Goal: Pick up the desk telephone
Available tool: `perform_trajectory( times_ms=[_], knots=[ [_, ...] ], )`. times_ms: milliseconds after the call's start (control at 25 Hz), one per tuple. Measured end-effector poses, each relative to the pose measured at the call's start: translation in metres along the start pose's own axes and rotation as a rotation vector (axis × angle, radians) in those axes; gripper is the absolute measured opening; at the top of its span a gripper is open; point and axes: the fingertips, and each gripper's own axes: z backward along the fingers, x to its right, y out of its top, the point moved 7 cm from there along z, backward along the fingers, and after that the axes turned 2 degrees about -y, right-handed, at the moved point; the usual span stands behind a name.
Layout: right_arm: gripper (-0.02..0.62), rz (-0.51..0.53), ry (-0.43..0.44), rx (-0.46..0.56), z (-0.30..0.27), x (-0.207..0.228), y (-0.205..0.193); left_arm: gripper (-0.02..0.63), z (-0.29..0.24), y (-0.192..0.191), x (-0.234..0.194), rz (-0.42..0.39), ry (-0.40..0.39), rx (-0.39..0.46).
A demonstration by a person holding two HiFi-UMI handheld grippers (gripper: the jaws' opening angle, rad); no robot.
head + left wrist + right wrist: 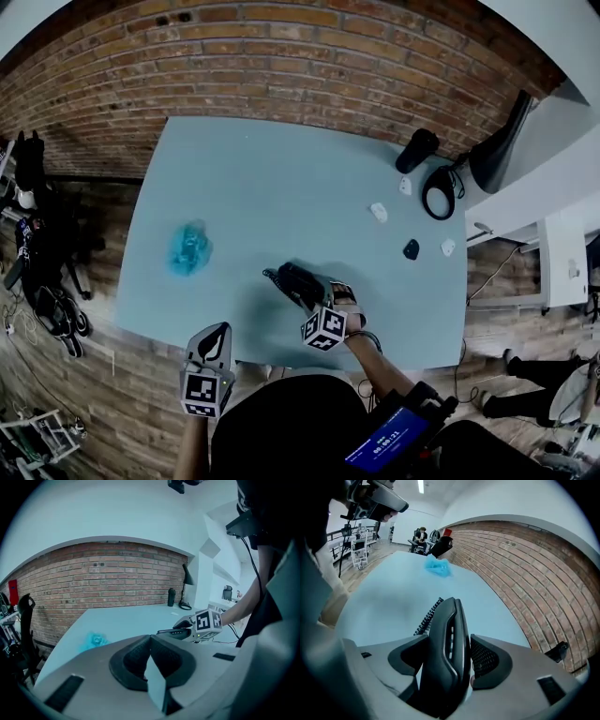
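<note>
Your right gripper (451, 665) is clamped on the black plastic desk telephone (446, 639), which stands on edge between the jaws with its coiled black cord (425, 617) showing just behind. You are holding it over the near part of the pale blue rectangular table (281, 178). Your left gripper (150, 654) has its jaws pressed together with nothing between them, and it hangs by the table's near edge, left of the telephone. A crumpled bright blue plastic wrapper (189, 249) lies on the table well apart from both.
</note>
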Motion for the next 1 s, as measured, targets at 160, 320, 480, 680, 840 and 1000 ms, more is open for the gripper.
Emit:
perform_trajectory(
  times_ms=[160, 320, 480, 680, 840, 1000],
  knots=[
    [0.291, 0.025, -0.003, -0.021, -0.008, 0.002, 0.002, 0.02, 0.0, -0.006, -0.001, 0.01, -0.001, -0.007],
    [0.291, 0.016, 0.013, -0.012, -0.01, 0.004, 0.008, 0.02, -0.003, -0.003, -0.001, 0.003, -0.006, -0.006],
    [0.293, 0.013, 0.005, -0.016, -0.006, 0.004, 0.005, 0.02, -0.009, 0.0, 0.003, 0.001, -0.019, -0.003],
    [0.293, -0.02, -0.007, 0.004, 0.002, 0.006, 0.003, 0.02, -0.014, 0.001, 0.009, -0.011, -0.037, -0.005],
    [0.293, -0.021, -0.006, 0.008, 0.006, 0.006, 0.002, 0.02, -0.016, 0.001, 0.013, -0.016, -0.049, -0.006],
    [0.293, -0.025, -0.011, 0.006, 0.007, 0.007, 0.0, 0.02, -0.017, 0.001, 0.013, -0.019, -0.051, -0.005]
  ],
)
